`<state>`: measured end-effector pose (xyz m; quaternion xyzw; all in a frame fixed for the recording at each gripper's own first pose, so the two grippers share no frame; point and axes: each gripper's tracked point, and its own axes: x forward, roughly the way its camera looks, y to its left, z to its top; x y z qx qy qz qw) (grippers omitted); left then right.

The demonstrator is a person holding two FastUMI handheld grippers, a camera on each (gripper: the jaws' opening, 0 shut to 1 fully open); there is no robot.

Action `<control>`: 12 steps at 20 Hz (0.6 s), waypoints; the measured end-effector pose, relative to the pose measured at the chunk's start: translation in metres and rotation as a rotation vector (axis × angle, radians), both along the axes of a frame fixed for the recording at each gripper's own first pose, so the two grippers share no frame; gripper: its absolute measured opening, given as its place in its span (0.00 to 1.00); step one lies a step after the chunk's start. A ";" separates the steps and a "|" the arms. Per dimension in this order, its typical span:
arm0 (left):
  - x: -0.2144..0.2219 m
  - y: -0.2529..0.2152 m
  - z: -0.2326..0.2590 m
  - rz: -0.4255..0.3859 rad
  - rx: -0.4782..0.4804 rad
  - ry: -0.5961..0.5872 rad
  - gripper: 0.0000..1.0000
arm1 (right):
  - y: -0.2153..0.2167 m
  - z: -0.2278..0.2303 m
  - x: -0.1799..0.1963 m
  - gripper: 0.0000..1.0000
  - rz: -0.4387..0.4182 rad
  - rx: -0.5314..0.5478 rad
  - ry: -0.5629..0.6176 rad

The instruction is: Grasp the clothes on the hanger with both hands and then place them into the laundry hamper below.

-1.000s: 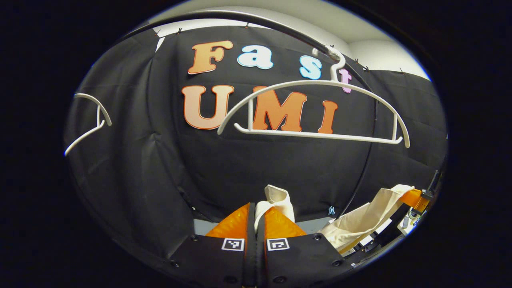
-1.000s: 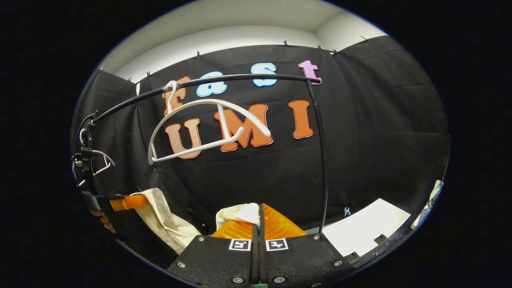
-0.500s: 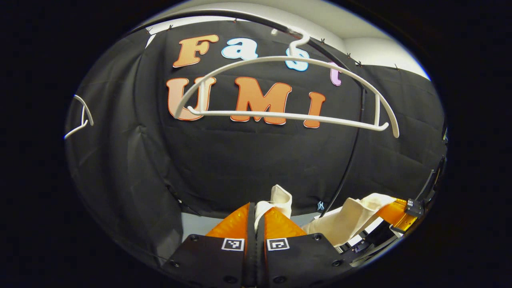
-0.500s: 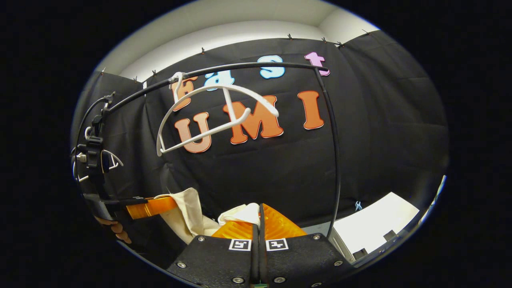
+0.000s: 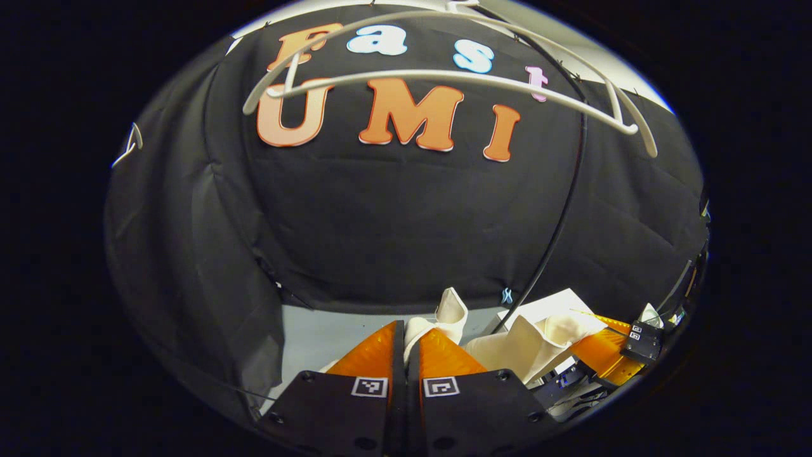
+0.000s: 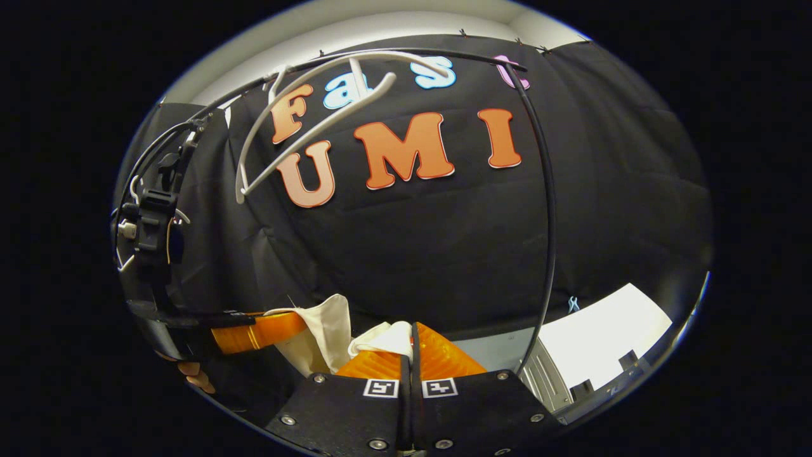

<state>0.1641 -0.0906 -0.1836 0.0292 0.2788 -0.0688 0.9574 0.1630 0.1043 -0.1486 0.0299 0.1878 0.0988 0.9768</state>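
Both grippers clamped on the cloth: left gripper (image 5: 406, 346) pinched tight on a cream fold poking up between its orange fingers at bottom centre of the left gripper view, right gripper (image 6: 409, 349) likewise closed on a bunched cream edge at bottom centre of the right gripper view. Cloth (image 5: 539, 343) strung between the 2, long axis running side to side, sagging from the left gripper toward the right gripper at lower right of the left gripper view; same span seen at lower left of the right gripper view, where the cloth (image 6: 327, 324) met the other gripper's orange finger, a hand just below it. Hanger (image 5: 444, 76) bare, high at the top of the left gripper view and at upper left of the right gripper view (image 6: 304, 127), hooked on the black rail (image 6: 539, 209); cloth well below it and fully free. Hamper not identifiable; judged to lie farther down, under both grippers, neither plainly nearer, so a joint descent called for with the span kept level. Against 1.0 s ago: hanger risen from mid-frame to the top edge in both views, more pale floor (image 5: 323, 330) and a white panel (image 6: 602, 330) exposed low in the frames, both grips unchanged, the pair lowered and pitched down together.
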 end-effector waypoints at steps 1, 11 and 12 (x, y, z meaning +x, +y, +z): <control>-0.001 0.003 -0.014 0.000 -0.002 0.033 0.07 | 0.001 -0.009 0.000 0.00 -0.004 -0.005 0.017; -0.008 0.062 -0.110 0.057 -0.022 0.314 0.07 | 0.021 -0.105 -0.004 0.00 -0.033 -0.118 0.239; -0.012 0.068 -0.115 0.061 -0.027 0.336 0.07 | 0.024 -0.115 -0.004 0.00 -0.038 -0.124 0.266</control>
